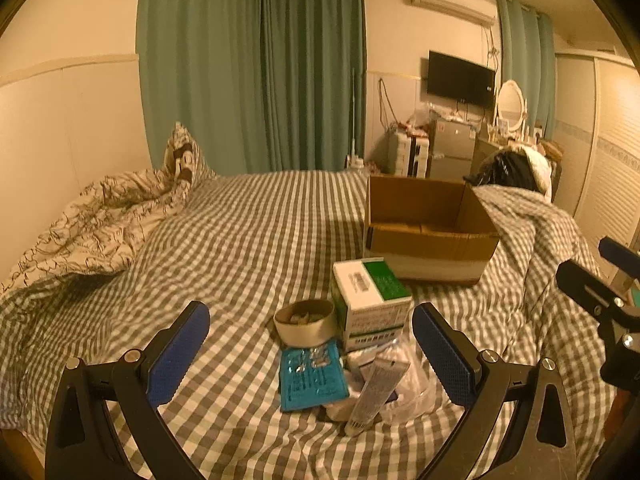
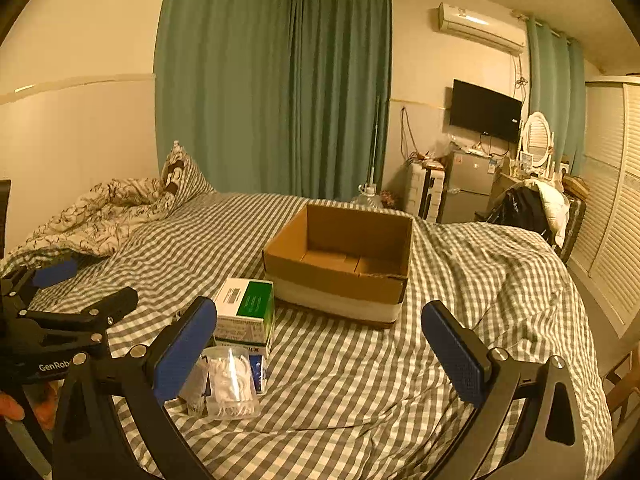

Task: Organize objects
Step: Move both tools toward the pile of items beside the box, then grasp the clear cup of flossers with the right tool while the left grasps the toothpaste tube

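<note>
Looking at the pile on the bed point(image 1: 248, 232): green-and-white carton point(image 1: 370, 300), tape roll point(image 1: 306, 322), blue blister pack point(image 1: 312, 378), silver tube point(image 1: 378, 390) and a clear bag of floss picks point(image 2: 232, 384), all clustered just in front of the open cardboard box point(image 1: 428, 228), which looks empty.

Handling guesses: carton is light and stiff, so I'd pinch across its two side faces. Tape roll is rigid; grab across the diameter or one wall. Blister pack lies flat on soft bedding, hard to get under, so edge pinch. Tube is soft and may slip; take it mid-body. Bag is crinkly and slick.

Left tool point(image 1: 310, 364) is spread wide, holding nothing, hovering over the pile without touching it. Right tool point(image 2: 318, 354) is equally wide, also unloaded, with its left pad near the carton.
</note>
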Demonstrator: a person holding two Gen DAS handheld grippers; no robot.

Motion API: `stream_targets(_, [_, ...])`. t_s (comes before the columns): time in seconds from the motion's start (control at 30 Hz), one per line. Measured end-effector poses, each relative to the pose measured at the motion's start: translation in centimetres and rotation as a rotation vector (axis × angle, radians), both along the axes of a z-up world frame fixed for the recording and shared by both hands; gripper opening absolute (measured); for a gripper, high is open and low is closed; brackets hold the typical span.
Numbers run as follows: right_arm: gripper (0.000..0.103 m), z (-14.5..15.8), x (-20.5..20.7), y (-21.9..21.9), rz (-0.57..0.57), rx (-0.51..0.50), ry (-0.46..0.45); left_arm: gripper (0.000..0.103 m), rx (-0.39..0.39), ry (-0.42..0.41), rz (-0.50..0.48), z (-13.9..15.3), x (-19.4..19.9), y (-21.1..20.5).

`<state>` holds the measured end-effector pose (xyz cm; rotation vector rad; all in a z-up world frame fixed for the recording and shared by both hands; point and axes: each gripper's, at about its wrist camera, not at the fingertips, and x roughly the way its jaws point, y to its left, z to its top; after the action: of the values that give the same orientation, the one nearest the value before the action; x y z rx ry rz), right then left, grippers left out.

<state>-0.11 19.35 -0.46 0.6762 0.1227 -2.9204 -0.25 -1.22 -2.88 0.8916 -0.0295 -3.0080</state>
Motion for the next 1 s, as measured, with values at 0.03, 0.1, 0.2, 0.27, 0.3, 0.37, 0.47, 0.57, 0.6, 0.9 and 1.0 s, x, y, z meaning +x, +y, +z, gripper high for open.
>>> stream_targets(0.03, [0.103, -0.3, -0.2, -0.1, 0.005, 0.002, -0.01, 0.103, -0.004, -0.014, 0.003, -0.4, -0.2, -0.1])
stream_targets(0.1, [0.103, -0.9, -0.5, -0.2, 0.014, 0.003, -0.026, 0.103, -0.01, -0.044, 0.007, -1.3, -0.4, -0.2])
stream_targets(0.2, [0.103, -2.0, -1.0, -0.3, 0.03, 0.004, -0.059, 0.103, -0.029, -0.098, 0.009, -3.1, -0.7, -0.3])
stream_targets(0.27, [0.103, -3.2, -1.6, -0.3, 0.045, 0.004, -0.098, 0.103, -0.047, -0.129, 0.029, -4.5, -0.8, -0.5])
stream_targets(0.3, [0.103, -3.9, -2.0, -0.3, 0.053, 0.002, -0.121, 0.103, -0.053, -0.145, 0.035, -5.2, -0.8, -0.7])
stream_targets(0.37, [0.103, -5.5, -2.8, -0.5, 0.07, -0.005, -0.174, 0.103, -0.068, -0.191, 0.048, -6.8, -1.1, -0.9])
stream_targets(0.47, [0.102, -8.1, -3.9, -1.3, 0.112, 0.005, -0.245, 0.103, -0.071, -0.242, 0.052, -8.5, -1.3, -1.3])
stream_targets(0.57, [0.098, -11.0, -4.9, -2.7, 0.157, 0.026, -0.327, 0.103, -0.088, -0.271, 0.061, -9.7, -1.5, -1.7])
stream_targets(0.6, [0.096, -11.9, -5.2, -3.1, 0.176, 0.024, -0.351, 0.103, -0.087, -0.277, 0.062, -9.9, -1.6, -1.8])
stream_targets(0.9, [0.072, -17.1, -9.5, -4.7, 0.332, -0.195, -0.595, 0.101, -0.12, -0.355, 0.049, -12.0, -2.3, -1.5])
stream_targets(1.0, [0.063, -17.7, -9.6, -5.2, 0.361, -0.201, -0.613, 0.101, -0.126, -0.362, 0.03, -12.1, -2.2, -1.2])
